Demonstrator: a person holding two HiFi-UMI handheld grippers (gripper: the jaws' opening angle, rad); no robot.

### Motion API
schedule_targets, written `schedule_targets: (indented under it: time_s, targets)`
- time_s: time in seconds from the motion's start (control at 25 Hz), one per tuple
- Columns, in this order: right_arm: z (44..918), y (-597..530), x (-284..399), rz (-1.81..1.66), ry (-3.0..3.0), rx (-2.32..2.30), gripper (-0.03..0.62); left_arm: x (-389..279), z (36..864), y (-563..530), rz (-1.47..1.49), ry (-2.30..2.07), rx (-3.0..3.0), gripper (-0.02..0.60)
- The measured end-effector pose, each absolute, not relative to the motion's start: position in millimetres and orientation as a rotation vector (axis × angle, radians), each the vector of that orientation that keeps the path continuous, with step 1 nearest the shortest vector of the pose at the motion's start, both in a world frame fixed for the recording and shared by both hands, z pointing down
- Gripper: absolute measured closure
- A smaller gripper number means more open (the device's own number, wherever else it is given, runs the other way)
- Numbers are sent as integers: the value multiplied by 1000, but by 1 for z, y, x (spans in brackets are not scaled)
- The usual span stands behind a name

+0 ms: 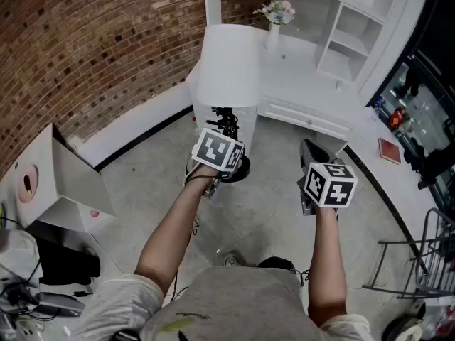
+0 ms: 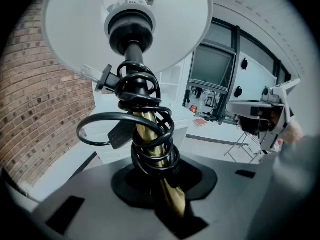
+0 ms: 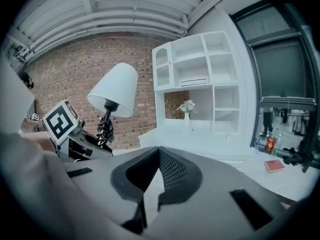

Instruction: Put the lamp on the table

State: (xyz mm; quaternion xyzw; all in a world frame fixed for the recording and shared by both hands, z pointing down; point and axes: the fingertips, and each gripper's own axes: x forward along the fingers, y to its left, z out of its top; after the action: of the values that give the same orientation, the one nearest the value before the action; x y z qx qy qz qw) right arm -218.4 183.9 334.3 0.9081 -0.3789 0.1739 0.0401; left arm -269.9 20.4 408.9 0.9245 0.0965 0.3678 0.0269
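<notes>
A: One lamp [image 1: 227,62] is seen, and it is clamped by the left gripper [image 2: 164,184]. The jaws are closed on the brass stem [image 2: 150,128], just under the black cord [image 2: 145,91] that is coiled round it.
B: And where is the shade [image 3: 114,89] carried?
A: At twelve o'clock from those jaws. It is smooth, white and tapered, and it is tilted. The lamp is held in the air over the floor [image 1: 249,212] and is not yet set on the bench [image 1: 306,84].
B: How is the right gripper [image 3: 158,159] found?
A: Its jaws are drawn together at the tips, and nothing is held between them.
B: What room is left?
A: The front edge of the white bench is met at one o'clock from the lamp, and a vase of flowers [image 1: 276,20] is stood at its back. A rough brick wall [image 1: 92,48] is curved past at ten o'clock. Pale floor is left open at six o'clock.
</notes>
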Motion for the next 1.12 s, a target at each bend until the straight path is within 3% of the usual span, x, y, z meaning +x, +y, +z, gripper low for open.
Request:
schedule_targets:
  time_s: [0.6, 1.12]
  targets:
    - [347, 220, -190, 545, -1192, 2808, 589, -242, 416, 59, 1155, 277, 2851, 480]
    - [353, 229, -97, 536, -1356, 2746, 589, -167, 418, 82, 1158, 127, 2844, 480]
